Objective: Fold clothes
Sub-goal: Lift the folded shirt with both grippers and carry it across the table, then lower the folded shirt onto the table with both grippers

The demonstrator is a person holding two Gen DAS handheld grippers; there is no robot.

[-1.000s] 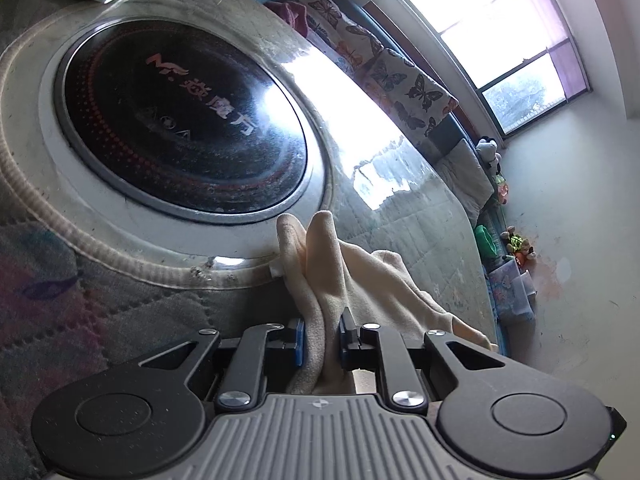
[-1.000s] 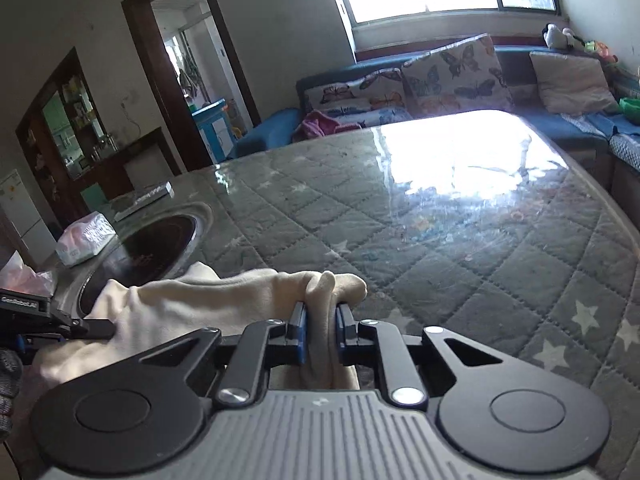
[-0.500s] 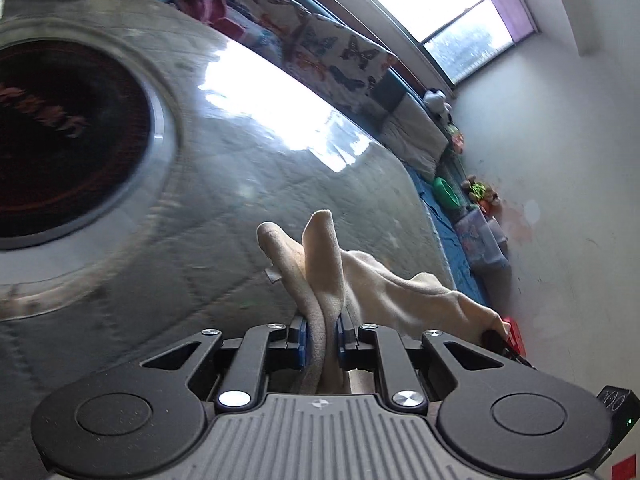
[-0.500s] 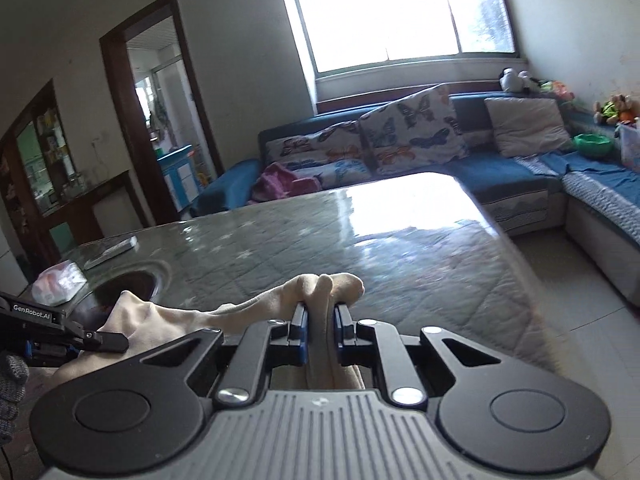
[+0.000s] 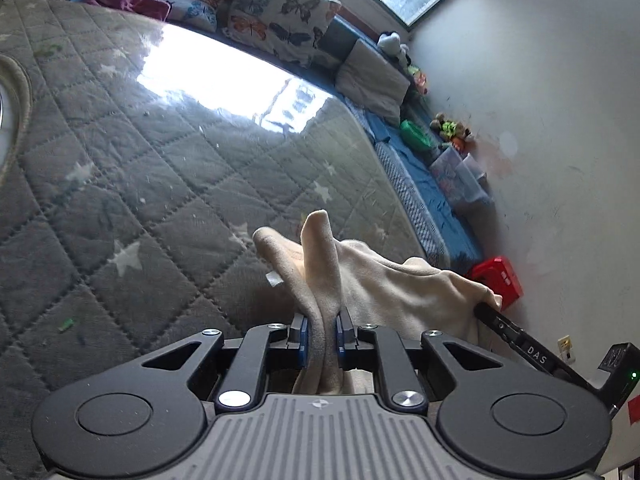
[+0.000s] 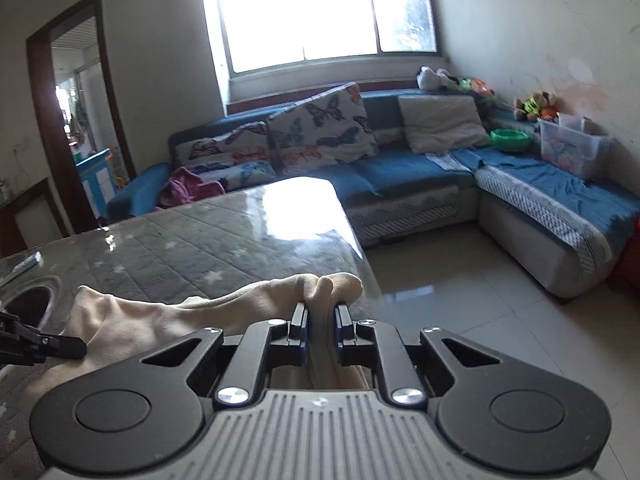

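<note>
Left wrist view puts the cream-coloured soft fleece garment (image 5: 384,280) right in front of you, a bunched edge standing up between the blue pads of your left gripper (image 5: 322,338), which is clenched on it. From there the cloth stretches off to the right, where your right gripper's black finger (image 5: 508,326) bites its other end. In the right wrist view the same garment (image 6: 168,316) runs leftward from your right gripper (image 6: 321,334), also clamped tight on a gathered fold, toward the left gripper's tip (image 6: 52,347) at the frame's edge.

A second ago the round black glass cooktop set in the table filled your left view; now only its pale rim (image 5: 12,92) shows at the far left, and the grey quilted star-patterned table cover (image 5: 168,184) lies under the cloth. Your right view has swung past the table's corner to the shiny tiled floor (image 6: 460,280) and blue sofa (image 6: 400,168). So you have carried the garment sideways, held between both grips and lifted at the pinched ends. That probably means you are spreading it taut over clear tabletop before laying it flat for the fold; no fold is made yet.
</note>
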